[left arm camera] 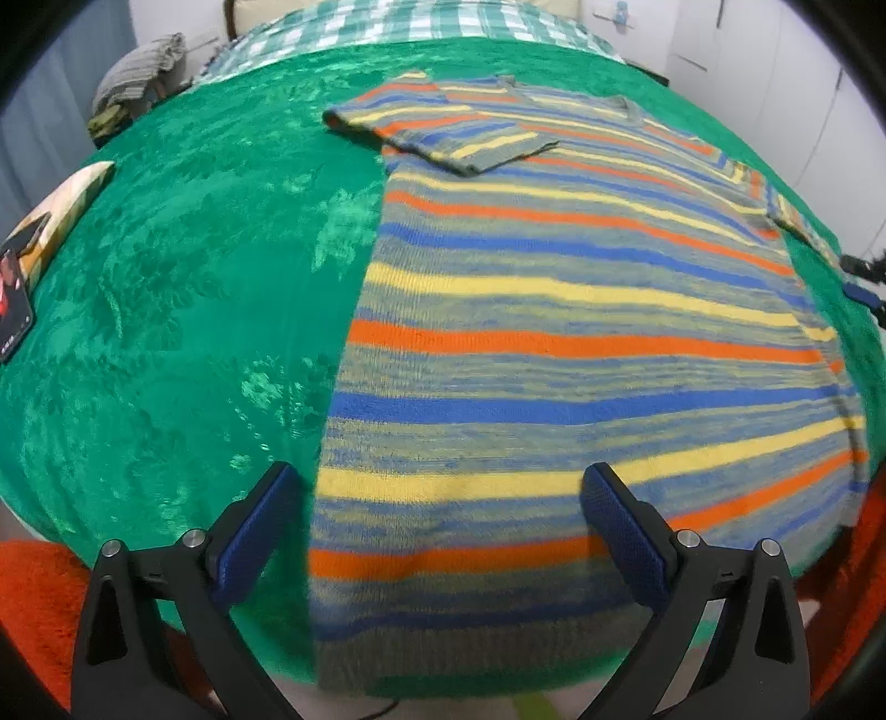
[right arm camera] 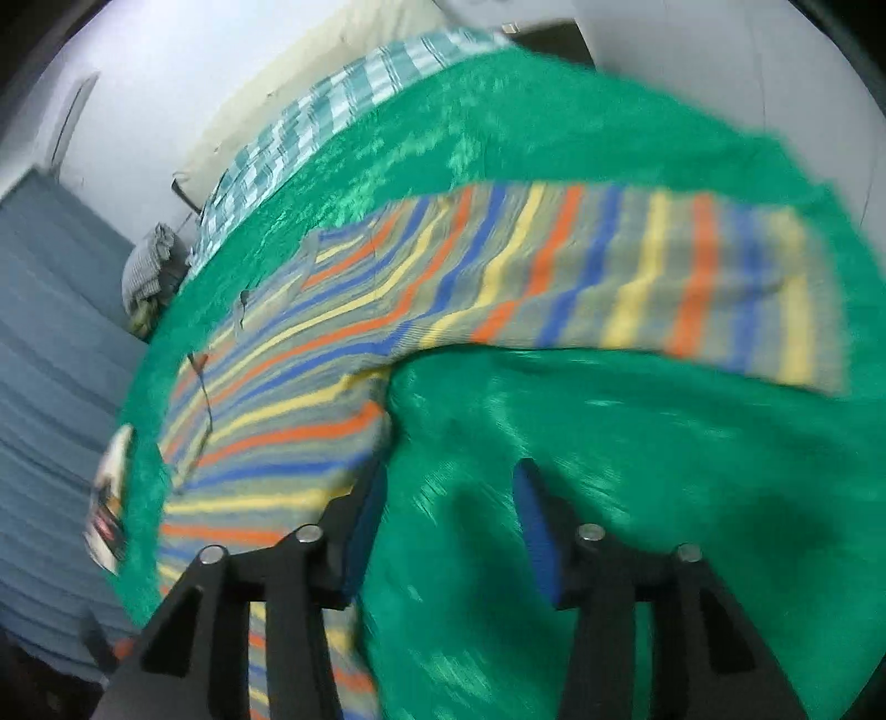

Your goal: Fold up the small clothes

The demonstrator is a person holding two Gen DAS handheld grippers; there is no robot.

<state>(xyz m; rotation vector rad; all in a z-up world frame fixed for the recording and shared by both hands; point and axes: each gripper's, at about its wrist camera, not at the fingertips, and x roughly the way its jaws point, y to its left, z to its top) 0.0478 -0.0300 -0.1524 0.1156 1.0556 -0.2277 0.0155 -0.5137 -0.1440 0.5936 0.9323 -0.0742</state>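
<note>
A striped knit top point(left arm camera: 554, 310) in grey, blue, yellow and orange lies flat on a green plush cover point(left arm camera: 183, 266). Its left sleeve point(left arm camera: 437, 133) is folded in over the chest. My left gripper point(left arm camera: 437, 493) is open above the top's lower left hem, holding nothing. In the blurred right wrist view the top point(right arm camera: 310, 387) lies to the left with its right sleeve point(right arm camera: 664, 277) spread out over the green cover point(right arm camera: 609, 443). My right gripper point(right arm camera: 448, 498) is open and empty over the cover, just below that sleeve.
A book or box point(left arm camera: 33, 243) lies at the cover's left edge. A grey bundle of cloth point(left arm camera: 138, 77) sits at the far left corner. A green checked sheet point(left arm camera: 387, 27) lies beyond the cover. An orange rug point(left arm camera: 33, 598) shows below the near edge.
</note>
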